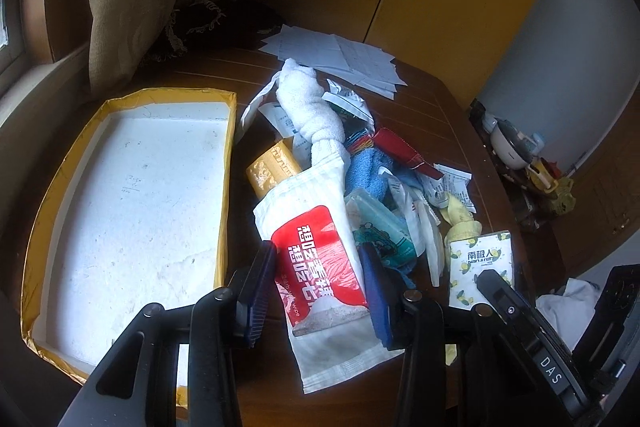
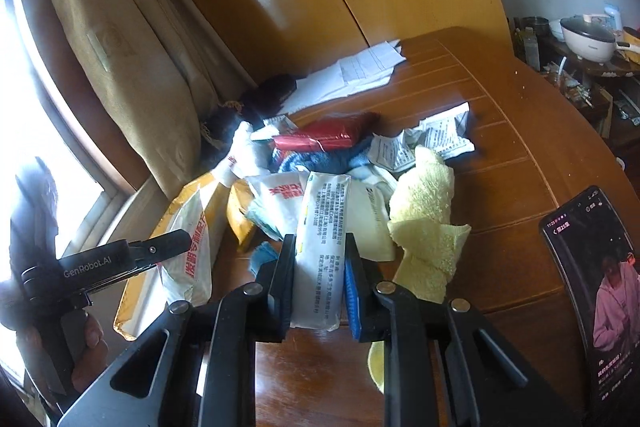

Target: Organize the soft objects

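Nearest the left lens: left gripper (image 1: 318, 291), fingers clamped on either side of a red-and-white wipes packet (image 1: 320, 267). Packet's long axis runs away from the fingers, toward the pile. To its left, just beside it on the tabletop (image 1: 432, 115), an open yellow-rimmed tray (image 1: 128, 187), white floor bare. Likely destination, and the left hand is the nearer one to it.

Middle: heap of soft things, with a knotted white towel (image 1: 310, 111) on top, blue cloth (image 1: 366, 171) under it, and a yellow cloth (image 2: 424, 211) at the right edge.

Right: right gripper (image 2: 320, 279), fingers closed on a white tissue pack (image 2: 320, 255), pack lengthwise along the fingers, lifted or resting, cannot tell. Phone (image 2: 592, 275) well apart at far right.
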Motion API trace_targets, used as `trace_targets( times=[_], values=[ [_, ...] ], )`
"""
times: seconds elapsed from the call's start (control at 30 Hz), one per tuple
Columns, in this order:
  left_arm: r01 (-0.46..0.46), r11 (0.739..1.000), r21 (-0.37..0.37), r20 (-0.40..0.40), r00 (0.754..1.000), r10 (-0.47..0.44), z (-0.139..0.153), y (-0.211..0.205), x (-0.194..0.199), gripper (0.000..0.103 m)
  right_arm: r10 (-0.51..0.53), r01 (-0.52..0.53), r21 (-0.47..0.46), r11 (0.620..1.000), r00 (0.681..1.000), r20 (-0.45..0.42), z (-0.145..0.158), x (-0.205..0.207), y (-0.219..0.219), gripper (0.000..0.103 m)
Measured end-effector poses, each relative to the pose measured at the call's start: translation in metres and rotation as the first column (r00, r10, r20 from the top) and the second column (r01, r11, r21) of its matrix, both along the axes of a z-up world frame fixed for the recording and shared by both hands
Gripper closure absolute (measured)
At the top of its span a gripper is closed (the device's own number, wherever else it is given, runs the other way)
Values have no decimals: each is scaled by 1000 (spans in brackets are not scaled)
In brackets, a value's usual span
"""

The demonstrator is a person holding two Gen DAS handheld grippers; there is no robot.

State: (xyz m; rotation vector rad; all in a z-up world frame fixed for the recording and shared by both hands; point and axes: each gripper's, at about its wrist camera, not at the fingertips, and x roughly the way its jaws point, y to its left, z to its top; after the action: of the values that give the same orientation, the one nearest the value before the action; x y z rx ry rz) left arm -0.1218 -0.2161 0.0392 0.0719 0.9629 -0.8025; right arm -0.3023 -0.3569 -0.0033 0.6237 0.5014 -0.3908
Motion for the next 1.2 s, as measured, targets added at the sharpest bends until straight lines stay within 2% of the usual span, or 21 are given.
trace_targets(
  times=[0.13, 0.3, 0.4, 0.5, 0.63, 0.87, 1.03, 1.2],
  values=[
    [12, 1000, -12, -3, 1000, -12, 0, 1, -5, 58, -20, 20, -18, 1000, 1000, -16, 3, 1, 5, 82],
    [-3, 998, -55, -17, 1000, 2, 8, 19, -1, 58, 5, -5, -5, 1000, 999, 49, 9, -1, 12, 82],
    [-17, 996, -82, -25, 1000, 15, 17, 36, 2, 58, 60, -58, -21, 998, 994, 93, 16, 8, 24, 82],
    [-38, 995, -91, 15, 999, 39, 31, 53, 3, 58, 149, -148, -25, 989, 983, 111, 22, 27, 37, 82],
    [-111, 992, -62, 45, 992, 114, 35, 75, 19, 58, 266, -267, -6, 964, 957, 117, 31, 61, 53, 82],
    [-241, 970, 30, 58, 969, 239, 15, 114, 53, 58, 422, -429, 68, 901, 902, 96, 28, 128, 93, 82],
    [-288, 946, 149, 63, 957, 281, -16, 125, 71, 58, 465, -465, 44, 884, 885, 18, 18, 167, 129, 82],
    [-294, 934, 205, 52, 956, 289, -37, 124, 77, 58, 490, -487, 69, 871, 871, -35, -6, 179, 141, 82]
  ],
)
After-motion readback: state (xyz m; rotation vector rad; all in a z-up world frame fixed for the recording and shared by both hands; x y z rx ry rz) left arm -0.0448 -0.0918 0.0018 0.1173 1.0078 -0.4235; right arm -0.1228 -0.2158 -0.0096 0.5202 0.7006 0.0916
